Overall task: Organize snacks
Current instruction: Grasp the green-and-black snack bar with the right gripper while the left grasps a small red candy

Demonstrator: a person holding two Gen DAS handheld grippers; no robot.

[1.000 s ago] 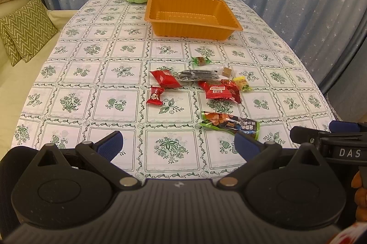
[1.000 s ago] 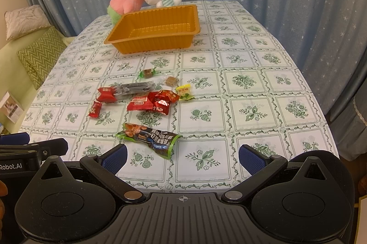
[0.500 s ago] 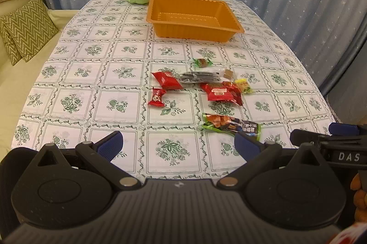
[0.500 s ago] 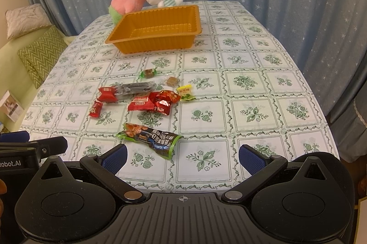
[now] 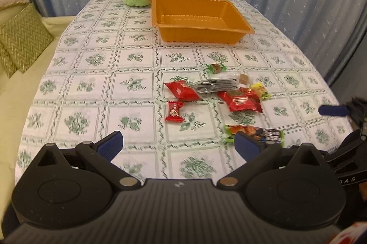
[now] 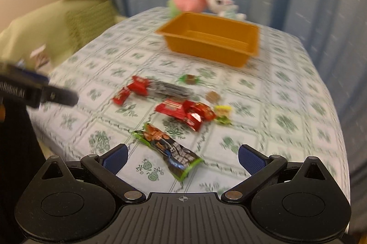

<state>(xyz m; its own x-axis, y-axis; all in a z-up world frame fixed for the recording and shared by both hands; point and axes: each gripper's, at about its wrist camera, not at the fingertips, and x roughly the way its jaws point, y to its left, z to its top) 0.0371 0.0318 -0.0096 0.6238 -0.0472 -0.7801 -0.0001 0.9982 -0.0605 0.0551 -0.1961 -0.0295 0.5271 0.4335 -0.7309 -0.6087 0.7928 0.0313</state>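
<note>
Snacks (image 5: 220,92) lie scattered on the tablecloth (image 5: 96,83) short of the empty orange tray (image 5: 199,19), while both the left gripper (image 5: 177,143) and right gripper (image 6: 182,155), jaws spread and holding nothing, have advanced from a second ago, the right now over the nearest green-edged packet (image 6: 169,150), suggesting the first pickup.

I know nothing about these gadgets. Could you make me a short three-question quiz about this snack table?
1. True or false: the orange plastic tray already holds snacks.
2. Which wrapper lies nearest the right gripper? A: long green-edged snack packet; B: small yellow candy.
3. Fill in: both the left gripper and the right one have their jaws ____.

Key: 1 false, it is empty. 2 A. 3 open, holding nothing.
</note>
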